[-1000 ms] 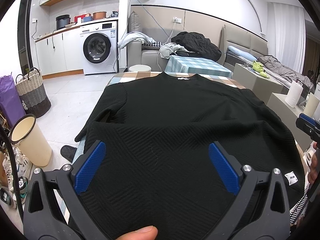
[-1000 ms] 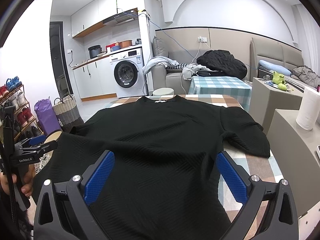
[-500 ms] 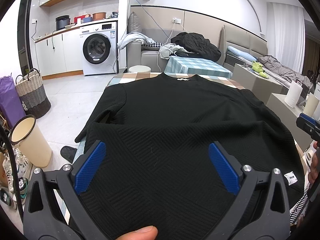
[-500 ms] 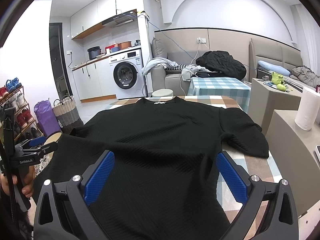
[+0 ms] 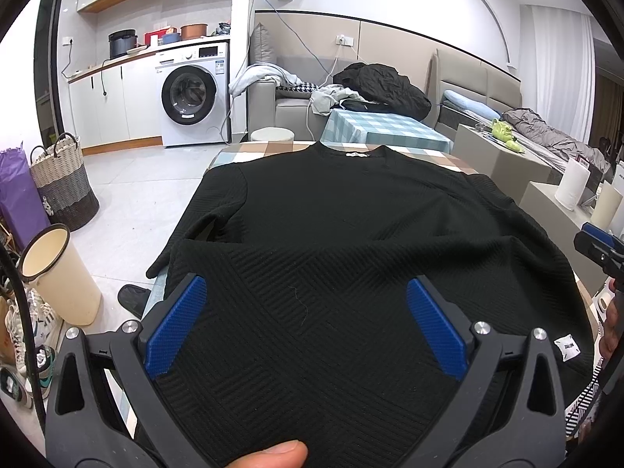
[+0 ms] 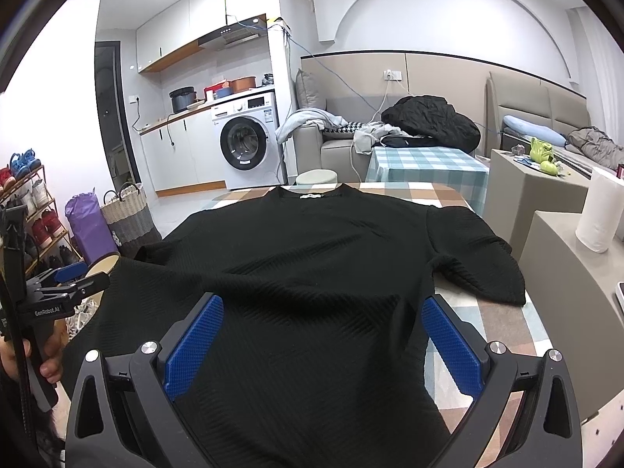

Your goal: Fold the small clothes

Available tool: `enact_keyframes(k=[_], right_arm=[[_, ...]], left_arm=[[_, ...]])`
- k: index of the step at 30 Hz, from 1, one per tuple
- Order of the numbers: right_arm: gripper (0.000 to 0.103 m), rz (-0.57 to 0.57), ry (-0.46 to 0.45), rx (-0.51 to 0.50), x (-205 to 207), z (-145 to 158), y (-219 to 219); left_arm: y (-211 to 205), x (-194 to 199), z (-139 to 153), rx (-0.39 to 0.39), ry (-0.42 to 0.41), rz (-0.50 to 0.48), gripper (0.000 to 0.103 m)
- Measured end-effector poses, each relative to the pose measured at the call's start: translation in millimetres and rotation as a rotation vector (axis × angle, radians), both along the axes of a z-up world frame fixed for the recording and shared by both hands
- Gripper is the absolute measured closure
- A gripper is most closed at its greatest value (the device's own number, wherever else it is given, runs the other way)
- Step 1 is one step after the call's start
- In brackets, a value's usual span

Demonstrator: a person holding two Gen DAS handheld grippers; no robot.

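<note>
Filling most of the left wrist view, one black sweater [image 5: 331,257] of ribbed, chevron-patterned knit lies flat on a checked tablecloth [image 5: 249,154], neckline at twelve o'clock and hem nearest the camera. The left gripper [image 5: 304,327] hovers over the hem with its two blue, stippled pads [image 5: 173,331] spread wide, holding nothing. A small white label [image 5: 567,347] sits on the hem at four o'clock. At nine o'clock stand one cream plastic bin [image 5: 58,273], whose inside is not visible, and one woven basket [image 5: 62,183]. One white washing machine [image 5: 193,101] stands at eleven o'clock.

From the right wrist view the same sweater [image 6: 312,273] covers the table, one short sleeve [image 6: 475,261] spread out toward three o'clock over the cloth [image 6: 503,323]. The right gripper [image 6: 321,345] is also wide open above the hem, its fingers [image 6: 452,347] apart and empty. At nine o'clock the other gripper [image 6: 58,292] shows in profile; it seems to be beside the sweater's edge, though contact is unclear. One white paper roll [image 6: 598,210] stands at three o'clock.
</note>
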State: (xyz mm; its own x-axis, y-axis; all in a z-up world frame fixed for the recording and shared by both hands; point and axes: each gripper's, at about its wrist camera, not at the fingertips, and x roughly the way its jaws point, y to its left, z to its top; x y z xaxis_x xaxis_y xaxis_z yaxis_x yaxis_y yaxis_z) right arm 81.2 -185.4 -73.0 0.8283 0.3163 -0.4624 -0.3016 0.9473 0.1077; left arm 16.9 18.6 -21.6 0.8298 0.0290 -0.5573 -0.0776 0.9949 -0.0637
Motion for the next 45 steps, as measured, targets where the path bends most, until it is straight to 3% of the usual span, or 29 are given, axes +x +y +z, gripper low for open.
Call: enact_keyframes(k=[15,27,34,37,39,43,45], right_arm=[[0.0,-0.018,0.022,0.009,7.5,2.7,-0.7],[0.0,-0.101,0.11,0.063,20.3,1.4,-12.8],[0.0,-0.189,0.242,0.235,48.8,-10.4,-54.5],[0.005,-0.233,0.28,0.3,61.7,-16.5,-74.2],[0.016,-0.282,0.31,0.352,72.2,-21.8,-91.9],[0.017,-0.367,0.375,0.454,92.3,-32.4,-126.2],[0.02,-0.412,0.39,0.472,99.1,-35.3,-139.2]], left_arm=[[0.3,2.0,1.5,-0.002,0.002,0.004,0.001],[15.9,19.3,0.5,-0.04,0.028,0.043,0.001],[26.2,40.8,3.4,-0.077,0.023,0.029,0.006],[26.7,53.1,5.0,-0.086,0.026,0.016,0.013],[29.0,61.0,6.2,-0.087,0.025,0.015,0.014],[28.5,79.1,7.9,-0.104,0.03,0.014,0.014],[31.3,87.3,9.0,-0.113,0.028,0.013,0.021]])
